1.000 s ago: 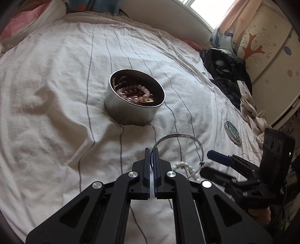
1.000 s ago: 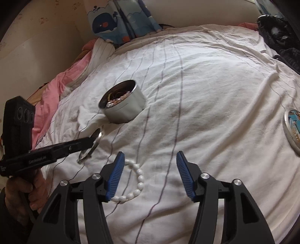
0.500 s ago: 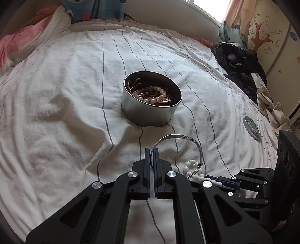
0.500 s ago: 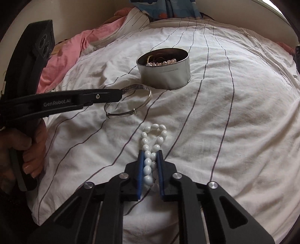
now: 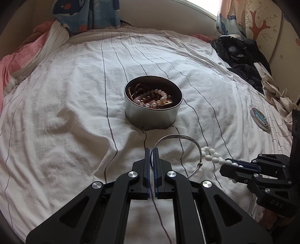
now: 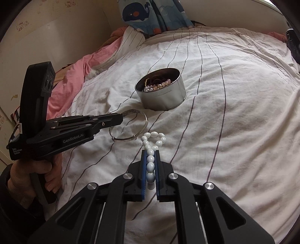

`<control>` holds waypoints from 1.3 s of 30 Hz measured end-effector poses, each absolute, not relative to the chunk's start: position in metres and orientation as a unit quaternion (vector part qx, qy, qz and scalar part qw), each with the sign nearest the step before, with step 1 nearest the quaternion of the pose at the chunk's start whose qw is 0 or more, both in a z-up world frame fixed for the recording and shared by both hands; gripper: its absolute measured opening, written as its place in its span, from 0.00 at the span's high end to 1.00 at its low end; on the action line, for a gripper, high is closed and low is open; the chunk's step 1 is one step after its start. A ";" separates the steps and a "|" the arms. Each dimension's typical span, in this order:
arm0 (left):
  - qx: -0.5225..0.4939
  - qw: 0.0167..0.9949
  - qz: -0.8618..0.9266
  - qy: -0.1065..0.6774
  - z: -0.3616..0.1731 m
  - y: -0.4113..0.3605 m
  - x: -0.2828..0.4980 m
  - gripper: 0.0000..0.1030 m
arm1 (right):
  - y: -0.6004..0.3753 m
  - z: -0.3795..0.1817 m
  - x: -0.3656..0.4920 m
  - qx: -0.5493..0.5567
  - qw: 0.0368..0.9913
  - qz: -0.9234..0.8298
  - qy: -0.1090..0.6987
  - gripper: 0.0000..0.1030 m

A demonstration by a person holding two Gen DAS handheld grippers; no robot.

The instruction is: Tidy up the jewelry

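A round silver tin (image 5: 151, 116) (image 6: 163, 100) stands on the white striped bedsheet and holds pearl bracelets and other jewelry. My left gripper (image 5: 151, 150) (image 6: 120, 118) is shut on a silver bangle (image 5: 187, 139) (image 6: 131, 129), held just in front of the tin. My right gripper (image 6: 150, 152) (image 5: 227, 161) is shut on a white bead bracelet (image 6: 152, 142) (image 5: 211, 154), whose free loop hangs beyond the fingertips, to the right of the bangle.
A round tin lid (image 5: 259, 118) lies on the sheet at the right. Dark clothes (image 5: 240, 56) are piled at the back right. A pink quilt (image 6: 75, 78) and a whale-print pillow (image 6: 150, 15) lie at the bed's far left.
My right gripper closed on the white bead bracelet and lifted it. Both grippers have drawn back and risen a little, each holding its piece.
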State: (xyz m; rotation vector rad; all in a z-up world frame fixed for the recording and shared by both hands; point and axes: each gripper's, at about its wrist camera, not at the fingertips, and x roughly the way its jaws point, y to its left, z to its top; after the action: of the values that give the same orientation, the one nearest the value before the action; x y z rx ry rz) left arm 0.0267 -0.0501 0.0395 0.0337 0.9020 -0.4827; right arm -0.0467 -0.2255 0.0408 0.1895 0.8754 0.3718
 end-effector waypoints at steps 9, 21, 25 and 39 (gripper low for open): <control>-0.004 0.884 -0.222 0.411 0.064 -0.042 0.046 0.97 | -0.232 0.071 -0.036 0.095 0.911 0.173 0.362 0.92; -0.003 0.893 -0.208 0.398 0.070 -0.070 0.119 0.96 | -0.224 0.095 0.027 0.076 0.925 0.173 0.329 0.92; 0.007 0.873 -0.218 0.436 0.051 -0.078 0.143 0.91 | -0.209 0.089 0.061 0.050 0.929 0.158 0.332 0.92; 0.007 0.886 -0.207 0.414 0.059 -0.037 0.050 0.60 | -0.220 0.067 0.015 0.058 0.923 0.122 0.362 0.47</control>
State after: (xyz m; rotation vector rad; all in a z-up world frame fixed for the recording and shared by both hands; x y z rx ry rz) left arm 0.0504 -0.0368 0.0591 0.0138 0.8607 -0.4304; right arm 0.0154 -0.2203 0.0675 0.1193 0.7423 0.2503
